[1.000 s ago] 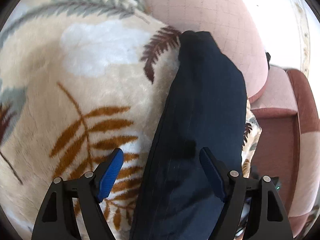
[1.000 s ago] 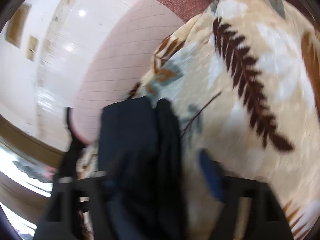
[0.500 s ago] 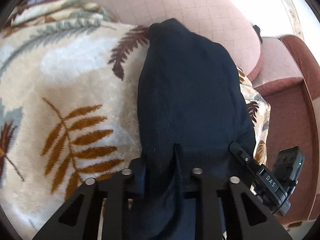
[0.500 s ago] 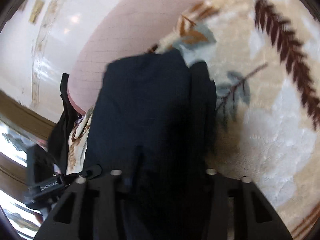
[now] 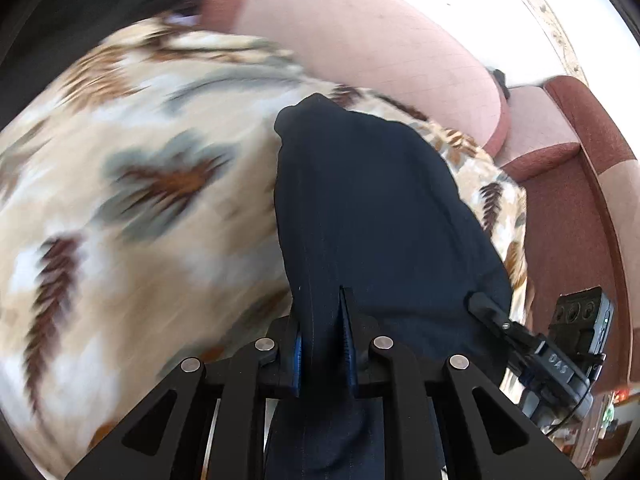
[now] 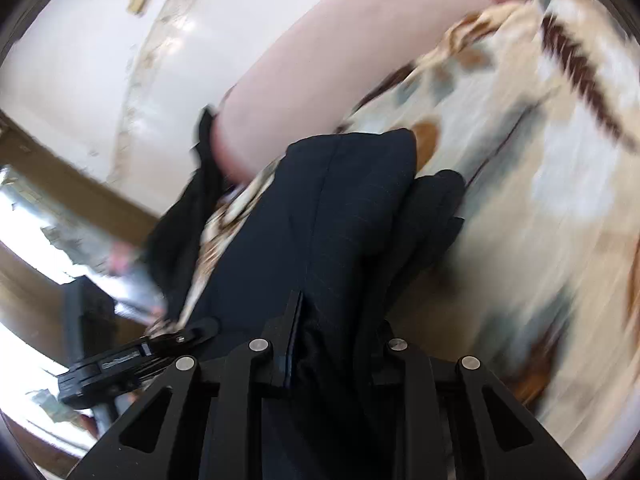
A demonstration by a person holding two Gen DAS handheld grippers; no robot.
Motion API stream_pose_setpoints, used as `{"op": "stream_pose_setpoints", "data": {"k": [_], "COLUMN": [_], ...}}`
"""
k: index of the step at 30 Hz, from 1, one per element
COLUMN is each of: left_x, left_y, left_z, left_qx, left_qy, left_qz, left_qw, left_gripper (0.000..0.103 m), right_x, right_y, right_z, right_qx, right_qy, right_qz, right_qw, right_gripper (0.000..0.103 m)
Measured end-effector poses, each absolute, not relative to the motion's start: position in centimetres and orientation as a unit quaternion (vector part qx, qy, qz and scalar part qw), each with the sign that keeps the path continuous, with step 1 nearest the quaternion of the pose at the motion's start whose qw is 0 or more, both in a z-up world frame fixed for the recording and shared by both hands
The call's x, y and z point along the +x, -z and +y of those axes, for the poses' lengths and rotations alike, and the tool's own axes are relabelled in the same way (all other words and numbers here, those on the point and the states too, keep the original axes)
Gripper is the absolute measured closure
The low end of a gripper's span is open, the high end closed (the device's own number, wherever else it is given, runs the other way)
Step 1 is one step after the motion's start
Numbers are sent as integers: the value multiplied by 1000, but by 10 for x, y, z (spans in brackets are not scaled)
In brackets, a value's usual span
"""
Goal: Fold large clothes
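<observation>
Garment: a dark navy garment [image 5: 372, 216], already doubled into a long narrow band, lies lengthwise on the leaf-print blanket [image 5: 132, 208]; its far end points toward the pink sofa back [image 5: 372, 36].

Left gripper [image 5: 323, 332]: we have it pinched narrow on the near edge of the dark navy garment, cloth bunched between the blue-lined fingers [image 5: 297, 350]. We judge a grip at the left side of the edge keeps that corner from sagging.

Right gripper [image 6: 336, 336]: closed on the same near edge; one finger [image 6: 292, 328] shows, the other is buried under cloth, so we cannot see the pads meet. In the left view it reaches in from the right and bites the other corner of the edge [image 5: 480, 304].

Why two grips: we read the paired hold, one per corner, as keeping the edge taut and square so the layers travel together.

Layers: in the right view a second thickness [image 6: 432, 216] sticks out beside the top panel, slightly offset.

Step in hand: our judgement is a carry of the near end toward the far end, halving the band.

Blur: the blanket is smeared in both views, the garment near the jaws sharp; we take this as the grippers and cloth moving as one.

Risk: the offset layer may slide out if the corners separate.
</observation>
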State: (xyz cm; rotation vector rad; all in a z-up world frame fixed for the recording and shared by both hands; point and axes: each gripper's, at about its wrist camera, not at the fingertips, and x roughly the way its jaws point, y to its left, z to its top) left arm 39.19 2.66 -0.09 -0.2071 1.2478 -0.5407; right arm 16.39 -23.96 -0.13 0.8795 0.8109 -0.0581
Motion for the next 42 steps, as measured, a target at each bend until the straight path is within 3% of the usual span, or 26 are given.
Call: {"op": "stream_pose_setpoints", "data": {"k": [4, 7, 8, 12, 17, 19, 21, 22, 23, 28, 34, 38, 40, 42], "left_x": [356, 342, 335, 306, 255, 244, 235, 232, 229, 260, 307, 325, 322, 314], "left_y": [22, 49, 48, 11, -8, 13, 26, 21, 14, -28, -16, 28, 34, 27], "left_z": [87, 107, 117, 136, 130, 116, 107, 107, 108, 116, 93, 80, 75, 72], "left_qx": [-117, -91, -108, -97, -53, -2, 38, 47, 46, -35, -60, -36, -26, -6], "left_qy": [211, 173, 188, 215, 255, 248, 238, 240, 245, 264, 220, 190, 192, 200], "left_qz": [601, 643, 644, 608, 570, 581, 575, 571, 568, 550, 563, 590, 586, 570], "left_qw": [762, 740, 734, 758, 779, 775, 782, 784, 784, 791, 794, 784, 787, 797], "left_gripper": [80, 81, 81, 81, 68, 68, 68, 68, 69, 67, 62, 62, 61, 57], "right_x": [144, 142, 141, 113, 77, 76, 87, 92, 91, 98, 145, 175, 184, 177], "right_y": [20, 59, 66, 24, -26, -10, 28, 50, 60, 20, -8, 29, 60, 62], "right_z": [-191, -174, -172, -170, -138, -125, -118, -118, -119, -137, -161, -170, -174, -177], "right_qx": [432, 393, 375, 359, 296, 274, 220, 195, 196, 239, 279, 258, 230, 230], "right_qy": [-9, 63, 82, 104, 39, 36, 82, 96, 98, 102, 97, 119, 144, 136], "right_qz": [383, 447, 467, 430, 355, 381, 455, 495, 506, 441, 373, 415, 467, 455], "right_qw": [817, 801, 796, 822, 886, 882, 859, 841, 834, 859, 880, 864, 842, 849], "right_gripper": [78, 65, 52, 46, 47, 50, 56, 53, 47, 46, 47, 56, 59, 60]}}
